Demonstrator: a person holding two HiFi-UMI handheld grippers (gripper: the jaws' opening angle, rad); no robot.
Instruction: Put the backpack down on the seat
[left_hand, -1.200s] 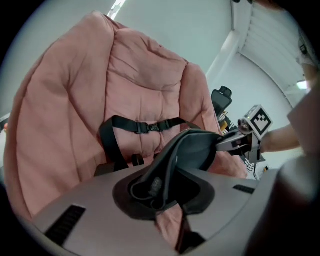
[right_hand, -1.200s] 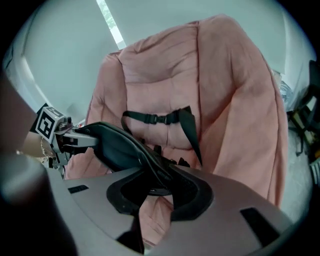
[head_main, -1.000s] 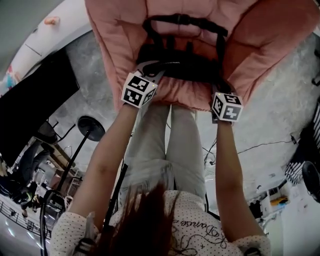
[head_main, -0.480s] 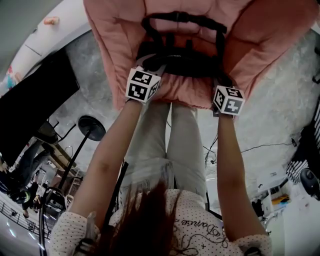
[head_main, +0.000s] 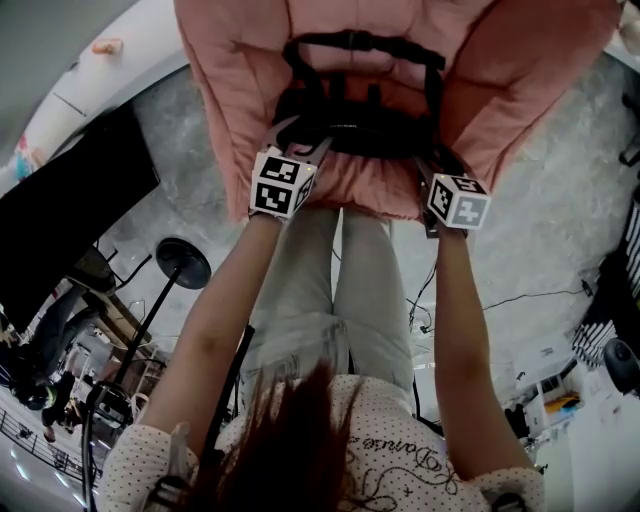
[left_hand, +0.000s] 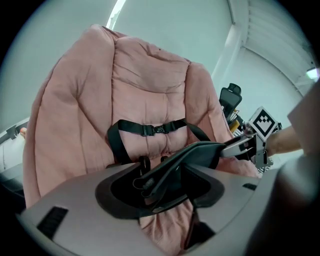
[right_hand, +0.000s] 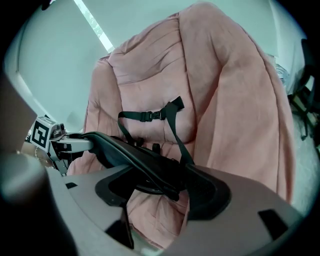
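A black backpack (head_main: 360, 125) lies on the pink padded seat (head_main: 520, 90), its straps and chest buckle (left_hand: 152, 129) facing up against the backrest. My left gripper (head_main: 298, 138) is at the pack's near left corner and my right gripper (head_main: 430, 165) at its near right corner. Both sets of jaws have just been opening. In the left gripper view the left gripper (left_hand: 165, 192) stands open, with the backpack's (left_hand: 185, 160) dark edge lying loose in the gap. The right gripper (right_hand: 155, 192) is likewise open around the backpack's (right_hand: 135, 155) edge.
The person's legs (head_main: 340, 290) stand right against the seat's front edge. A dark desk (head_main: 70, 220) and a round stand base (head_main: 182, 260) are on the left. Cables (head_main: 520, 295) trail over the grey floor on the right.
Both grippers' jaws have spread apart from the backpack's near edge. The hands have barely shifted, and the backpack rests on the seat as before.
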